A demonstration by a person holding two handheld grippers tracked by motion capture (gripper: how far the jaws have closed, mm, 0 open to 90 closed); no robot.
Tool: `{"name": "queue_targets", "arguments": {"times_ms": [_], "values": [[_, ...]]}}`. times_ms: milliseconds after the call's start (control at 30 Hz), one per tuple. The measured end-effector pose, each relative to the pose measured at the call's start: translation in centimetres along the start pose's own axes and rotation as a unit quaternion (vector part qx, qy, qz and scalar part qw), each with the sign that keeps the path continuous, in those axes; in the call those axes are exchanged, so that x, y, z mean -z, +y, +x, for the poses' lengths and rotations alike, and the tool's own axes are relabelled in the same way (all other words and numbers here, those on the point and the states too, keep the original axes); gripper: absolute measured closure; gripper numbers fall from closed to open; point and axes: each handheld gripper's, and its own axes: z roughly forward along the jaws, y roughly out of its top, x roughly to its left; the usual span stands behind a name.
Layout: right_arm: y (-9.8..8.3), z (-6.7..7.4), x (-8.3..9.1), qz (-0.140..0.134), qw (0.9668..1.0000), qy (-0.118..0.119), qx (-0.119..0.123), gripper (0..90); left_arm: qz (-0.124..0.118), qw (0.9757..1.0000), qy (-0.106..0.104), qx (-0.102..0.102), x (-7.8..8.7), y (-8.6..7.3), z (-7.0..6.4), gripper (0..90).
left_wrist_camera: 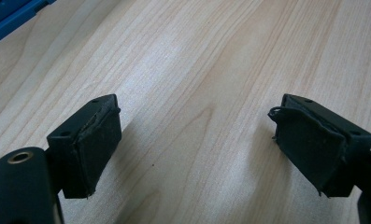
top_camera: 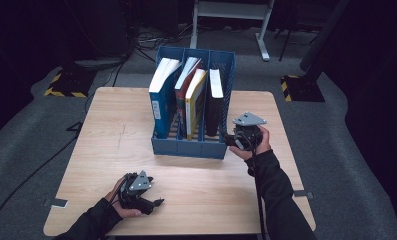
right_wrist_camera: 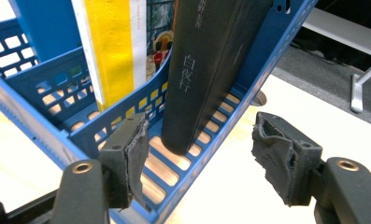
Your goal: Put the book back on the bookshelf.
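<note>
Dark carpeted floor and trailing cables surround a pale wooden table [top_camera: 196, 175]; at its twelve o'clock stands a blue file rack [top_camera: 188, 145] with three slots, books upright in each.

Biggest risk, as I judge it: the rack is light and open-sided, so a push from the right gripper [top_camera: 237, 141], which sits at the rack's four o'clock corner, could slide or tip the whole thing rather than free one book; the books lean, so disturbing one may topple its neighbours. In the right gripper view the right gripper's [right_wrist_camera: 199, 156] jaws stand apart with nothing between the pads, and the rack's side wall lies between them; closing now might catch plastic instead of the book.

That book, the black book [right_wrist_camera: 206, 70], stands in the rack's three o'clock slot, tilted slightly, its foot on the slotted floor; its spine is matt dark grey with pale lettering, slim and smooth, likely slippery to pinch; a yellow book [right_wrist_camera: 109, 46] stands in the next slot over.

At the table's seven o'clock the left gripper [left_wrist_camera: 197, 140] rests low, jaws wide open over bare wood.
</note>
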Motion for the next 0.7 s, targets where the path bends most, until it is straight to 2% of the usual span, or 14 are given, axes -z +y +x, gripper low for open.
{"name": "queue_targets", "arguments": {"times_ms": [300, 700], "values": [[-1.8, 0.3, 2.0, 0.000, 0.9997, 0.003, 0.026, 36.4, -0.001, 1.0000, 0.000, 0.001, 0.0, 0.0, 0.0, 15.0], [-4.0, 0.6, 4.0, 0.000, 0.9990, 0.013, 0.042, 36.2, -0.001, 1.0000, 0.000, 0.002, 0.0, 0.0, 0.0, 15.0]]}}
